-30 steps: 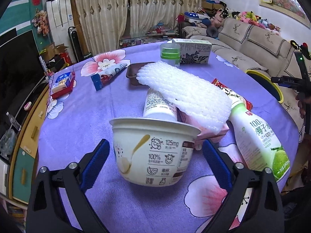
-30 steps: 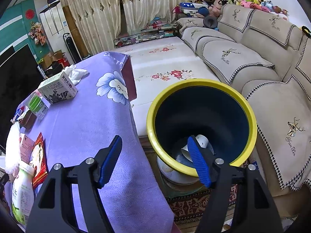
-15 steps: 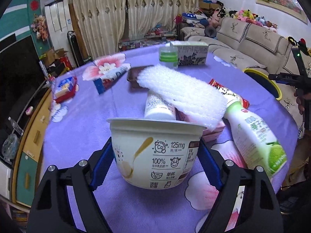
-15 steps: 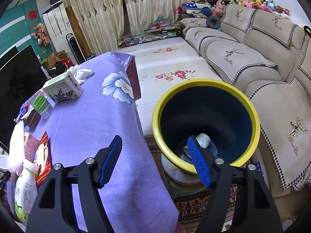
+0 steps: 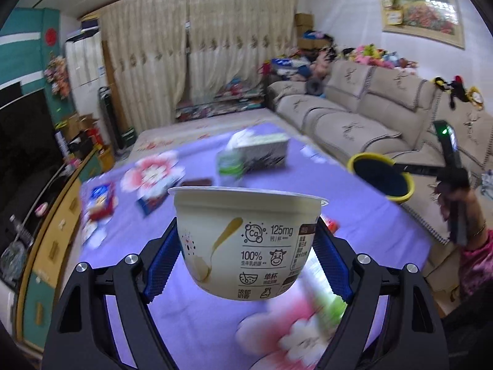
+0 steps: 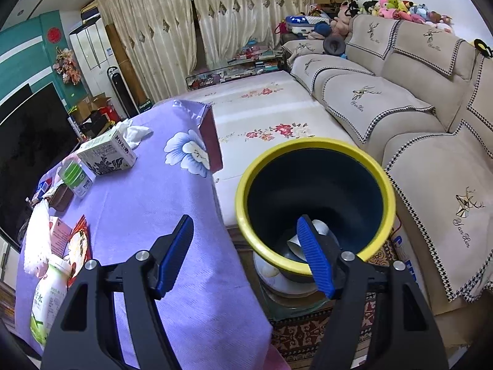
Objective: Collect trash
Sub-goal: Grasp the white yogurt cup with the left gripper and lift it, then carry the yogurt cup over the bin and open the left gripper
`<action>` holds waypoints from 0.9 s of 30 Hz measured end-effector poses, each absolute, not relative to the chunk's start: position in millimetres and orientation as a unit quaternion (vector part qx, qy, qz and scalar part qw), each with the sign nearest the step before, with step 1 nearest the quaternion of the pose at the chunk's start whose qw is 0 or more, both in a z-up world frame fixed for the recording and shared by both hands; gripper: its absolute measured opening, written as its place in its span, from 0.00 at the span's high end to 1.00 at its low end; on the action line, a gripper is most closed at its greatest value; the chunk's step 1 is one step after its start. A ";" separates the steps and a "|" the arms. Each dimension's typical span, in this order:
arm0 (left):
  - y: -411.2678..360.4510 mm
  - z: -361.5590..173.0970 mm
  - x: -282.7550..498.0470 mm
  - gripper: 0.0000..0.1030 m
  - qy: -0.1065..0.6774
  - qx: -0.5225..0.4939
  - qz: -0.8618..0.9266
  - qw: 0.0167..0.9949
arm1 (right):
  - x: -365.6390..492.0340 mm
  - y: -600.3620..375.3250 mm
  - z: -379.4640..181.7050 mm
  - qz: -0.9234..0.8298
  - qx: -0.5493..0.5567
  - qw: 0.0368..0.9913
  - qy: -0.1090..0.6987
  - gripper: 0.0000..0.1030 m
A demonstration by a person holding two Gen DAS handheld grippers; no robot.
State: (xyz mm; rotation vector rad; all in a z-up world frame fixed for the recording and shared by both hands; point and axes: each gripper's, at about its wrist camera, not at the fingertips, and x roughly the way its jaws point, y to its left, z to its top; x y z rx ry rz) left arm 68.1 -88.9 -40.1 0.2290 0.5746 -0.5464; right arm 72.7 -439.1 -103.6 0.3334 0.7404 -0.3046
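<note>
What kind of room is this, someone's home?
Most likely a lived-in family living room: a long beige sofa with plush toys along its back, a big dark TV, curtains, and a table under a purple flowered cloth.

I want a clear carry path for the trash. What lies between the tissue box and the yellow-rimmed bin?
Right wrist view: between the tissue box and the bin lies only bare purple tablecloth, then its edge.
</note>
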 end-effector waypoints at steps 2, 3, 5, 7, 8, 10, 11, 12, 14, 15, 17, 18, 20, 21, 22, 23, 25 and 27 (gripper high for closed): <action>-111.5 -34.5 73.4 0.21 0.276 0.112 -0.289 0.910 | 66.1 -445.1 -100.7 -0.156 0.161 0.908 0.354 0.36; -122.6 -32.9 76.3 0.21 0.276 0.112 -0.300 0.906 | 63.3 -447.8 -99.8 -0.161 0.161 0.908 0.352 0.36; -150.2 -29.3 85.5 0.21 0.281 0.113 -0.330 0.894 | 54.5 -457.2 -98.2 -0.175 0.162 0.907 0.347 0.36; -177.6 -26.5 93.8 0.21 0.282 0.118 -0.355 0.884 | 48.4 -464.1 -97.9 -0.185 0.164 0.906 0.343 0.36; -188.9 -26.1 95.3 0.21 0.281 0.121 -0.362 0.881 | 45.6 -468.1 -98.0 -0.189 0.166 0.905 0.342 0.36; -221.7 -24.1 102.3 0.21 0.281 0.133 -0.383 0.870 | 39.3 -477.9 -99.1 -0.198 0.171 0.903 0.341 0.36; -233.8 -24.6 104.4 0.21 0.282 0.136 -0.392 0.865 | 36.8 -481.6 -99.9 -0.202 0.172 0.902 0.340 0.36; -247.9 -25.0 106.1 0.21 0.283 0.138 -0.402 0.860 | 33.4 -486.7 -101.2 -0.207 0.175 0.901 0.339 0.36; -282.1 -25.5 112.9 0.21 0.289 0.143 -0.424 0.847 | 28.8 -494.0 -103.1 -0.212 0.179 0.900 0.337 0.36; -299.2 -26.8 116.6 0.21 0.292 0.146 -0.433 0.840 | 27.0 -498.3 -104.8 -0.216 0.182 0.898 0.336 0.36; -330.6 -31.5 127.3 0.21 0.300 0.151 -0.447 0.829 | 24.1 -505.3 -107.4 -0.224 0.186 0.897 0.334 0.36; -344.3 -34.3 132.1 0.21 0.304 0.154 -0.451 0.825 | 22.3 -509.1 -108.6 -0.227 0.189 0.896 0.333 0.36; -377.5 -42.9 143.4 0.21 0.316 0.162 -0.460 0.813 | 18.6 -515.6 -110.8 -0.230 0.194 0.894 0.331 0.36; -393.0 -46.7 148.0 0.21 0.323 0.166 -0.465 0.808 | 16.5 -519.7 -111.8 -0.233 0.197 0.894 0.329 0.36; -413.7 -52.3 152.9 0.21 0.331 0.172 -0.468 0.801 | 14.6 -523.1 -112.8 -0.236 0.199 0.893 0.328 0.36; -427.2 -56.9 157.4 0.21 0.335 0.176 -0.470 0.797 | 12.8 -526.6 -113.8 -0.238 0.202 0.892 0.327 0.36; -462.6 -69.1 163.4 0.21 0.344 0.187 -0.475 0.788 | 8.7 -533.0 -115.8 -0.243 0.207 0.890 0.326 0.36; -485.4 -80.0 167.7 0.21 0.348 0.194 -0.475 0.785 | 5.1 -538.6 -118.1 -0.247 0.213 0.887 0.326 0.36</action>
